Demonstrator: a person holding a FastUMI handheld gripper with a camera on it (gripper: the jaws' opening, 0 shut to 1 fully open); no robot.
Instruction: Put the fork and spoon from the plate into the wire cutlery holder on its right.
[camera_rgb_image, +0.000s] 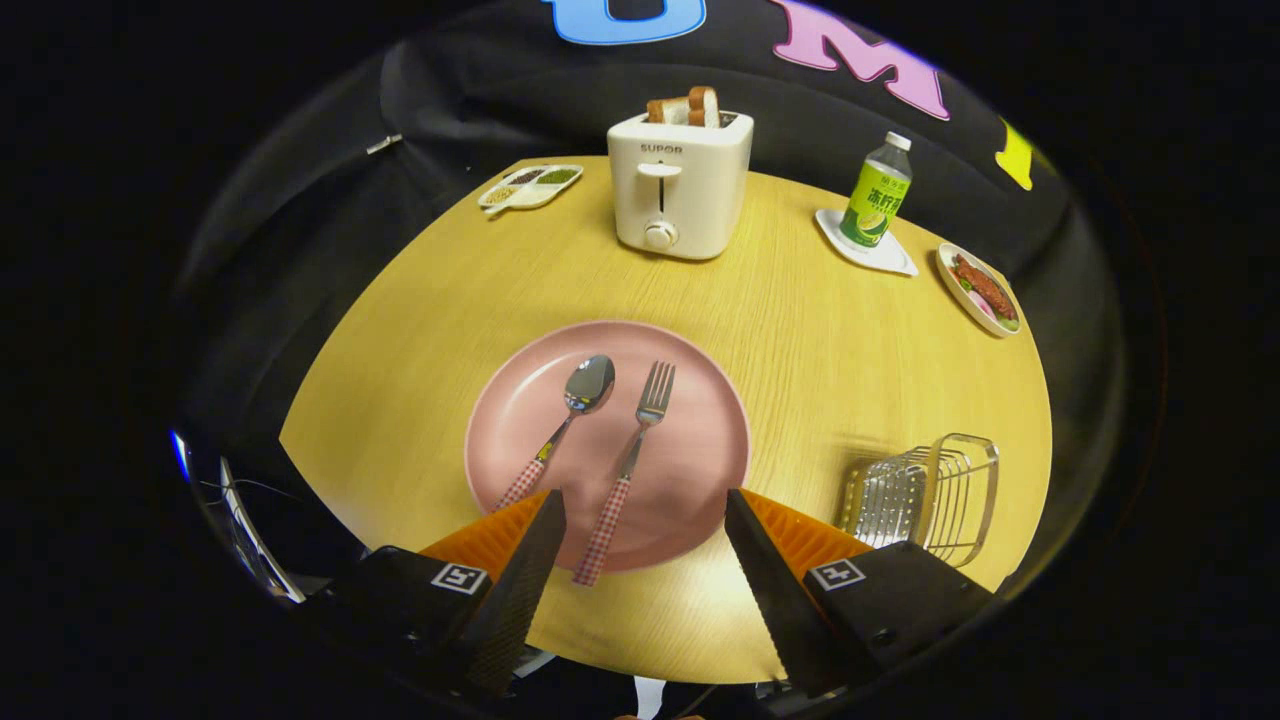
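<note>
the gripper is hanging wide open over the plate, gripping nothing. the fork is lying between its fingers; the spoon is lying beside it (handle end hiding behind one finger). the holder is sitting right of the plate, its base partly cut off by the gripper body.

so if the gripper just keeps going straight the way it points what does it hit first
Most likely the fork: its checked handle lies between the open gripper fingers, on the pink plate. The spoon sits just off that line, by the left finger. Beyond them stands the toaster. Height above the plate is unclear.
</note>
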